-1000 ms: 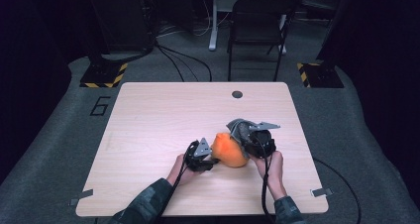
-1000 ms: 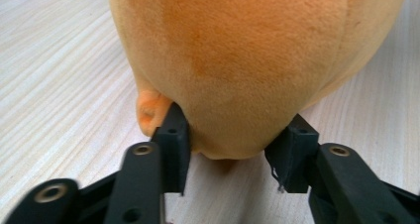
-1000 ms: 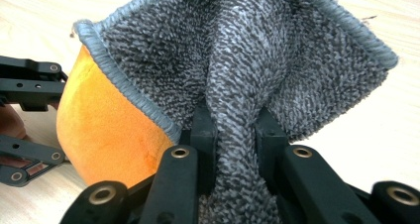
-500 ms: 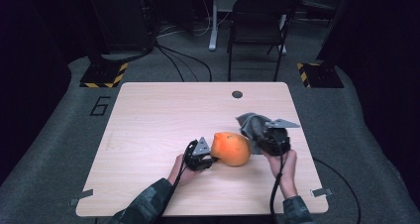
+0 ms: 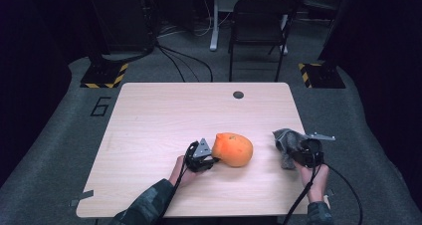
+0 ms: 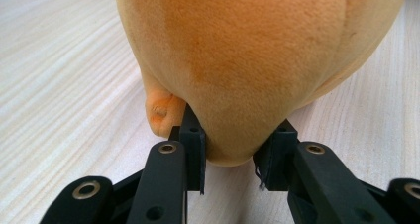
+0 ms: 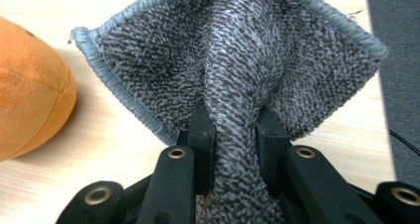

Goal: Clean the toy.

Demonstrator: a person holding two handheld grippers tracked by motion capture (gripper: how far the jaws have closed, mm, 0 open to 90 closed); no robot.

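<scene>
An orange plush toy (image 5: pixel 233 149) lies on the wooden table (image 5: pixel 164 115), near the front middle. My left gripper (image 5: pixel 211 160) sits at the toy's left end. Its jaws have just been closing and now pinch the toy's narrow end (image 6: pixel 237 60) between the pads. My right gripper (image 5: pixel 293 153) is near the table's right edge, shut on a bunched fold of a grey woven cloth (image 5: pixel 287 141). The cloth (image 7: pixel 237 50) fans out beyond the jaws, and the plush toy (image 7: pixel 29 90) lies to its left, apart from it.
A round dark hole (image 5: pixel 238 94) marks the table's far side. A black chair (image 5: pixel 259 16) stands behind the table on grey carpet. Yellow-and-black striped bases (image 5: pixel 104 75) sit at both far corners. The table's edge and the carpet lie just right of the cloth.
My right gripper has carried the grey cloth to the right, off the plush toy and toward the table's right edge. The left gripper has stayed at the toy.
</scene>
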